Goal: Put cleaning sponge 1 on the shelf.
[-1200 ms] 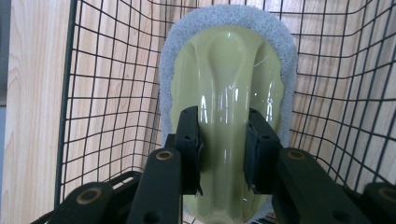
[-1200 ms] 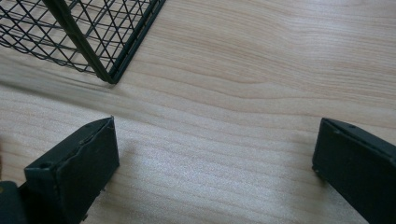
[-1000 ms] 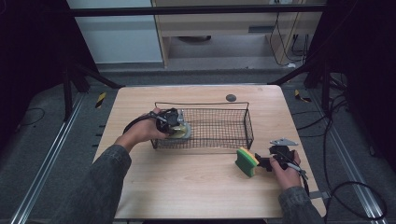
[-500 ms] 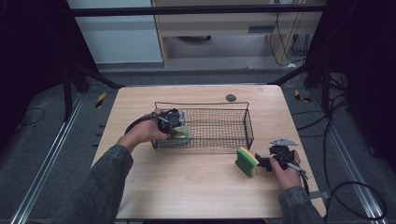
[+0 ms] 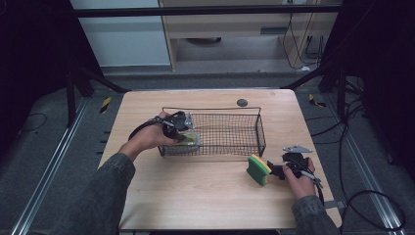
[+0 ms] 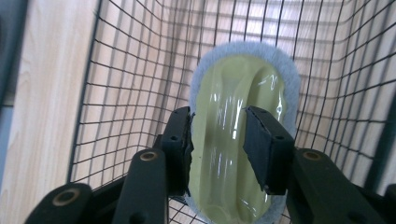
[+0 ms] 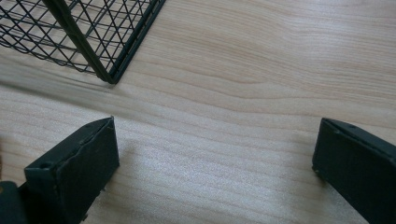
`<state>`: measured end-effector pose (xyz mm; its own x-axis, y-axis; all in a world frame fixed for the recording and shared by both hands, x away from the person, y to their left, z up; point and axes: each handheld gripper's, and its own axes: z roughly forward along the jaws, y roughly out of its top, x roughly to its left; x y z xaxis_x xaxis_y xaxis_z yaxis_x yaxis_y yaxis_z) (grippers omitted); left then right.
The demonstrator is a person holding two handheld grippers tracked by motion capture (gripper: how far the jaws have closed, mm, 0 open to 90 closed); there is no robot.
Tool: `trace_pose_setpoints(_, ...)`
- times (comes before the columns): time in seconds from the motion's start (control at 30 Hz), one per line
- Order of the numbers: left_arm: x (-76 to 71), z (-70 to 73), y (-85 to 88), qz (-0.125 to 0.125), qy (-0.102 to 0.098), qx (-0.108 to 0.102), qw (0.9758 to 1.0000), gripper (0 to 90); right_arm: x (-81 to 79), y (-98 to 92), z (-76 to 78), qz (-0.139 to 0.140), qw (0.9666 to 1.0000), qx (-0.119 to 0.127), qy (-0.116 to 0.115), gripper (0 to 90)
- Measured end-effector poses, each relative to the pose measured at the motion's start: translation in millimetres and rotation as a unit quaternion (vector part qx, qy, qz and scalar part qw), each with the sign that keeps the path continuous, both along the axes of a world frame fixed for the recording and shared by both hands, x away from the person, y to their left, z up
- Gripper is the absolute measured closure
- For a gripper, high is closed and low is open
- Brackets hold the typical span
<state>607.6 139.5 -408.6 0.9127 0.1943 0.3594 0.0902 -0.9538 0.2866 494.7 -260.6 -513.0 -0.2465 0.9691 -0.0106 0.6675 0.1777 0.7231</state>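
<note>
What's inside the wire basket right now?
A pale yellow scrubbing pad with a grey fuzzy rim lies at the left end of the wire basket; the left hand-held gripper covers its near end.

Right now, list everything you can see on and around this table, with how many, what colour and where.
Wire basket: one, black, middle of the table.
Scrubber pad: one, pale yellow-green top with a grey fuzzy rim, inside the basket at its left end.
Sponge: one, yellow with a green face, on the table right of the basket.
Small round disc: one, dark, at the table's far edge.
Table: one, light wood.
Left gripper: one, black, in the basket; its jaws have just been opening, the pad between them.
Right gripper: one, black, beside the sponge, jaws wide apart with nothing between them.
</note>
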Motion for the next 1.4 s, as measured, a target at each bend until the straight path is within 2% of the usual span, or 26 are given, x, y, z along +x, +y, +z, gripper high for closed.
trace_pose_setpoints(0.03,-1.8,4.6,0.3,0.0,-0.003,-0.009,1.0,60.1,0.0,0.0,0.0,0.0,1.0,0.0,0.0,0.7)
trace_pose_setpoints(0.3,-4.4,11.1,2.1,0.005,-0.017,-0.021,0.9996,58.8,-0.2,0.1,0.2,0.0,1.0,0.001,0.001,0.6)
trace_pose_setpoints(0.57,-5.1,13.9,3.3,0.01,-0.026,-0.021,0.9994,57.3,-0.1,0.3,0.2,-0.001,1.0,0.002,0.001,0.7)
trace_pose_setpoints(0.73,-6.0,17.5,3.4,0.023,-0.035,-0.03,0.9987,52.6,-0.2,0.3,0.2,-0.001,1.0,0.002,0.001,0.6)
trace_pose_setpoints(0.77,-6.5,18.0,3.4,0.029,-0.039,-0.038,0.9981,50.9,-0.1,0.2,0.2,-0.001,1.0,0.002,0.001,0.7)
trace_pose_setpoints(0.87,-6.8,20.9,3.9,0.051,-0.041,-0.049,0.9966,40.4,-0.1,0.3,0.2,-0.001,1.0,0.003,0.001,0.6)
trace_pose_setpoints(1.0,-10.7,25.1,6.0,0.083,-0.042,-0.082,0.9922,22.5,0.3,0.4,0.2,-0.001,1.0,0.007,0.001,0.4)
trace_pose_setpoints(1.03,-14.2,29.0,8.9,0.1,-0.038,-0.111,0.9881,16.7,0.4,0.0,0.2,0.001,1.0,0.006,0.001,0.4)
trace_pose_setpoints(1.07,-14.2,29.0,8.9,0.1,-0.038,-0.111,0.9881,14.4,0.4,0.0,0.2,0.001,1.0,0.006,0.001,0.4)
trace_pose_setpoints(1.13,-19.4,32.8,12.0,0.113,-0.036,-0.14,0.983,12.4,0.5,-1.1,0.1,0.005,1.0,0.003,0.001,0.4)
trace_pose_setpoints(1.17,-23.5,34.8,13.8,0.116,-0.037,-0.15,0.9811,10.9,0.6,-1.6,0.1,0.007,1.0,0.004,0.001,0.4)
trace_pose_setpoints(1.2,-26.0,36.0,15.2,0.116,-0.039,-0.154,0.9804,9.1,0.5,-2.3,0.1,0.009,0.9999,0.004,0.0,0.4)
trace_pose_setpoints(1.23,-29.6,37.1,17.1,0.119,-0.039,-0.166,0.9782,6.7,0.3,-3.5,0.1,0.011,0.9999,0.003,0.0,0.7)
trace_pose_setpoints(1.3,-38.2,39.1,24.1,0.132,-0.034,-0.203,0.9698,6.5,-0.1,-3.7,0.3,0.012,0.9999,0.005,0.001,0.8)
trace_pose_setpoints(1.33,-41.3,39.5,27.0,0.135,-0.032,-0.215,0.9666,6.5,-0.3,-4.1,0.4,0.014,0.9999,0.005,0.0,0.9)
trace_pose_setpoints(1.37,-46.6,39.3,31.6,0.141,-0.03,-0.232,0.962,6.4,-0.5,-4.3,0.4,0.015,0.9999,0.005,0.0,1.0)
trace_pose_setpoints(1.4,-50.8,38.6,35.0,0.144,-0.03,-0.241,0.9592,5.9,-0.6,-4.5,0.4,0.015,0.9999,0.006,0.0,1.0)
